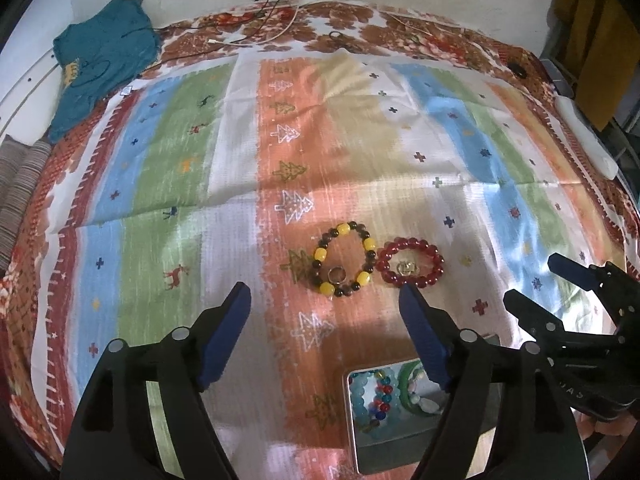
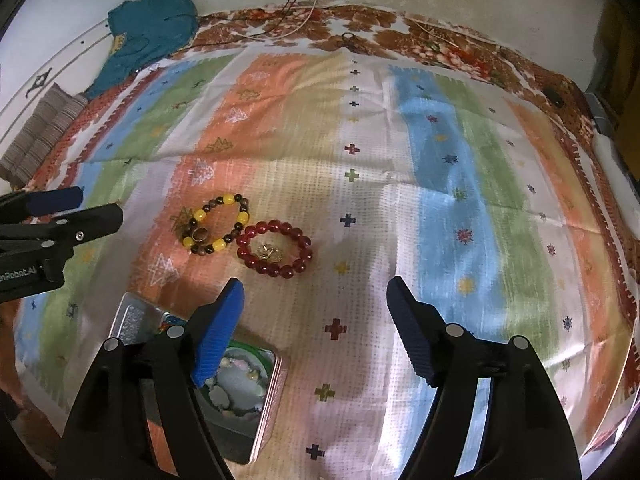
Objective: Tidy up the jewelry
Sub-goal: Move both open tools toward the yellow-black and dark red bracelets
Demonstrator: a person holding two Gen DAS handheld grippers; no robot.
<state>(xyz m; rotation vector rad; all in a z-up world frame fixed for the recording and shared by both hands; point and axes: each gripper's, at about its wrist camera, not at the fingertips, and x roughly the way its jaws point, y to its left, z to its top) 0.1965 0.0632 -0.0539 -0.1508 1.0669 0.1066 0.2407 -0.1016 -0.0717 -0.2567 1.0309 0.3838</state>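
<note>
- Here the striped cloth (image 1: 240, 168) covers a bed, and all the jewelry lies on it near the front edge, so every pick must be made against a soft, creased surface; press lightly or the fabric will be pinched too.
- The metal tin (image 2: 264, 412) stands open near the tongs and already holds several bead bracelets; I judge it is the place where the rest should go, so approach it from above to clear its rim.
- The left tongs (image 1: 324, 336) are released and hold nothing, and the right tongs (image 2: 316, 332) are also spread wide and empty.
- The yellow and dark bracelet (image 1: 346, 258) lies touching the red bracelet (image 1: 412, 262); take one at its outer side, away from the contact point, so the other is not dragged.
- A ring (image 1: 337, 275) lies inside the yellow one, and a small gold piece (image 1: 406, 267) inside the red one; probably lift these first, with only the tips.
</note>
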